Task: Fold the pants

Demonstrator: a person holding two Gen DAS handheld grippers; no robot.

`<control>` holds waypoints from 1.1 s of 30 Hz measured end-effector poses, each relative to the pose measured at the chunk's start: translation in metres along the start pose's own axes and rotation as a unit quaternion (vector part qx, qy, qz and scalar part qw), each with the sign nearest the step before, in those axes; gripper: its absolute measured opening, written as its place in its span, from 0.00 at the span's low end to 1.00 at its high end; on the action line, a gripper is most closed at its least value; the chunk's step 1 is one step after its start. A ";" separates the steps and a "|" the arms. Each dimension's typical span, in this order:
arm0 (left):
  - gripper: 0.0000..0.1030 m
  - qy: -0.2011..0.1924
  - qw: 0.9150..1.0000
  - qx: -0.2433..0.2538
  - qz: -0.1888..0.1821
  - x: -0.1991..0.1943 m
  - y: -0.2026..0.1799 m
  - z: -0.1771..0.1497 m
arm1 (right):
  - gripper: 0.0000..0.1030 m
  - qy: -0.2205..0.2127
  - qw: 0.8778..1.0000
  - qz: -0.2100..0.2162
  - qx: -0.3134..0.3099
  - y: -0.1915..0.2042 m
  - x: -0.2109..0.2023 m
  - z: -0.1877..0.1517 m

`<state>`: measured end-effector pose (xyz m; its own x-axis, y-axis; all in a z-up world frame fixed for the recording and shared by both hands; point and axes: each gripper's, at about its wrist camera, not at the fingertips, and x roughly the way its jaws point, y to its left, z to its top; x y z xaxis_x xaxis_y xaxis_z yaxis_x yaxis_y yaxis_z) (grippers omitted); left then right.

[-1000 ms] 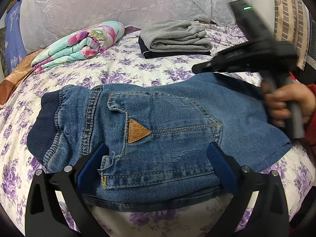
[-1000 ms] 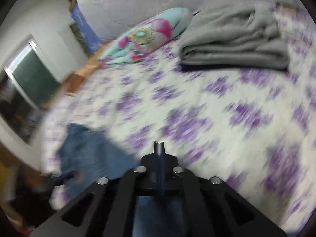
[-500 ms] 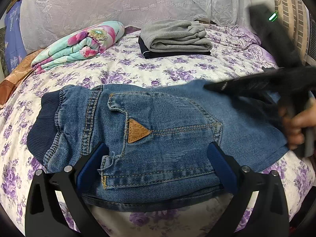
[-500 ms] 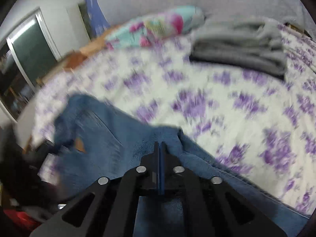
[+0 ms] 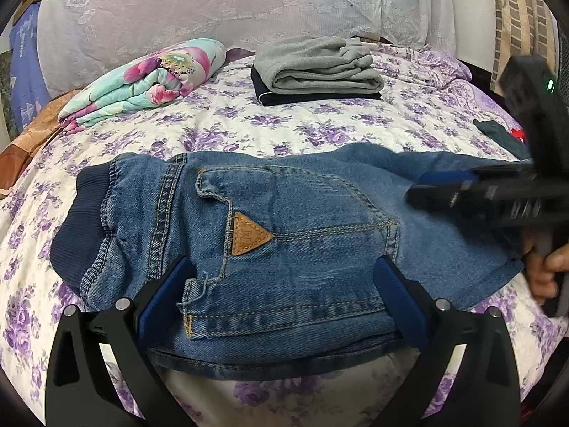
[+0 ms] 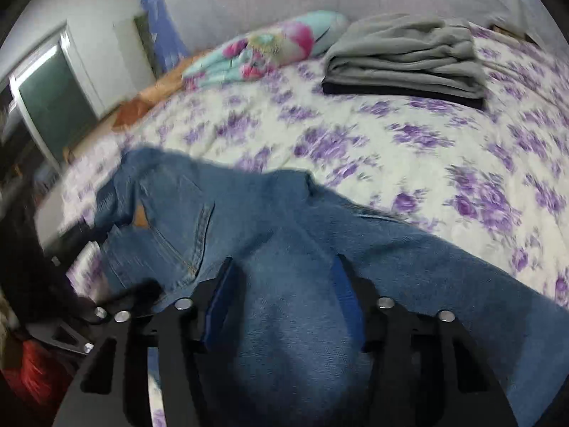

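Blue denim pants (image 5: 284, 220) lie flat across the bed, ribbed waistband to the left, a tan triangular patch by the back pocket. My left gripper (image 5: 281, 284) stands open, its two blue pads wide apart over the near edge of the denim. My right gripper (image 6: 284, 284) hovers over the leg part (image 6: 291, 320), and its jaws are opening; denim shows beneath the gap, but the pads do not press on it. In the left wrist view the right gripper (image 5: 426, 186) comes in blurred from the right, held by a hand (image 5: 544, 274).
A folded grey garment (image 5: 316, 67) sits on a dark one at the back of the flowered bedspread (image 5: 249, 121). A folded floral quilt (image 5: 145, 82) lies back left, a lace-covered pillow (image 5: 231, 3) behind. A small dark cloth (image 5: 498, 135) lies far right.
The right gripper has swung to the right and lower, from over the bare bedspread to over the pants leg, and its shut jaws have parted. The left gripper and the pants have not moved.
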<state>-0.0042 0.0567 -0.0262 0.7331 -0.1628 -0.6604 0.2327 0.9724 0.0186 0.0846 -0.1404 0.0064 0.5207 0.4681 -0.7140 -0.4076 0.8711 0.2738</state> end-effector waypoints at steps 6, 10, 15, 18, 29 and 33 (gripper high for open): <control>0.96 -0.005 1.000 -0.004 0.006 -0.003 0.001 -0.001 | 0.70 -0.075 0.996 -0.041 0.028 -0.028 -0.095 -0.037; 0.96 -0.009 1.000 -0.005 0.006 -0.004 0.001 -0.002 | 0.78 -0.104 0.980 -0.099 0.137 -0.088 -0.171 -0.096; 0.96 -0.013 1.000 -0.007 0.006 -0.005 0.002 -0.003 | 0.80 -0.111 0.948 -0.119 0.273 -0.150 -0.217 -0.164; 0.96 -0.015 1.000 -0.009 0.007 -0.007 0.002 -0.004 | 0.80 -0.132 0.929 -0.104 0.330 -0.174 -0.222 -0.182; 0.96 -0.020 1.000 -0.014 0.012 -0.010 0.004 -0.006 | 0.23 -0.227 0.893 -0.113 0.372 -0.207 -0.218 -0.184; 0.96 -0.020 1.000 -0.014 0.013 -0.010 0.005 -0.006 | 0.17 -0.255 0.894 -0.126 0.347 -0.194 -0.227 -0.175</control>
<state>-0.0139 0.0641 -0.0240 0.7638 -0.1440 -0.6292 0.1957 0.9806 0.0132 -0.0855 -0.4418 0.0025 0.8769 0.0973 -0.4707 0.2414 0.7578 0.6062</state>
